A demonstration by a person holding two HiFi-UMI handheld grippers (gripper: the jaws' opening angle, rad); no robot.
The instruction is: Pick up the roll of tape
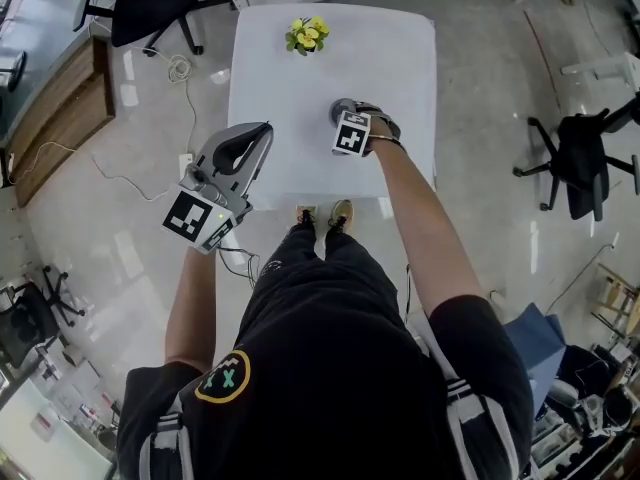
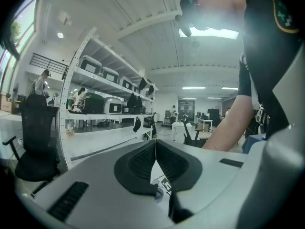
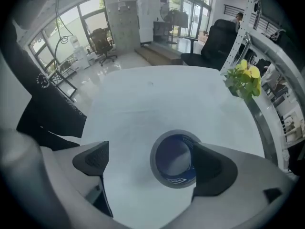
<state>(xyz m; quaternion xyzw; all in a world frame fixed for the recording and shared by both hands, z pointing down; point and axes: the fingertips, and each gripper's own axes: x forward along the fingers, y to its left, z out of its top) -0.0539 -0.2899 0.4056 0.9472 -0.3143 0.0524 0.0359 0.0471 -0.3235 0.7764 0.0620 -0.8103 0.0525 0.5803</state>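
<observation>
The roll of tape (image 1: 338,110), grey with a blue inner core, lies flat on the white table (image 1: 290,98) towards its near right. In the right gripper view the roll (image 3: 172,160) sits between the jaws of my right gripper (image 3: 150,161), which is open. The right finger (image 3: 212,165) overlaps the roll's right rim, and the left finger (image 3: 93,159) stands well apart from it. In the head view my right gripper (image 1: 348,118) covers part of the roll. Off the table's left edge my left gripper (image 1: 264,129) is held in the air, shut on nothing, its pads (image 2: 143,159) pressed together.
A small pot of yellow flowers (image 1: 307,35) stands at the table's far edge (image 3: 245,80). Office chairs (image 1: 150,8) (image 1: 585,163) stand on the floor at the far left and the right. A cable (image 1: 190,108) trails left of the table. Shelving (image 2: 100,109) fills the left gripper view.
</observation>
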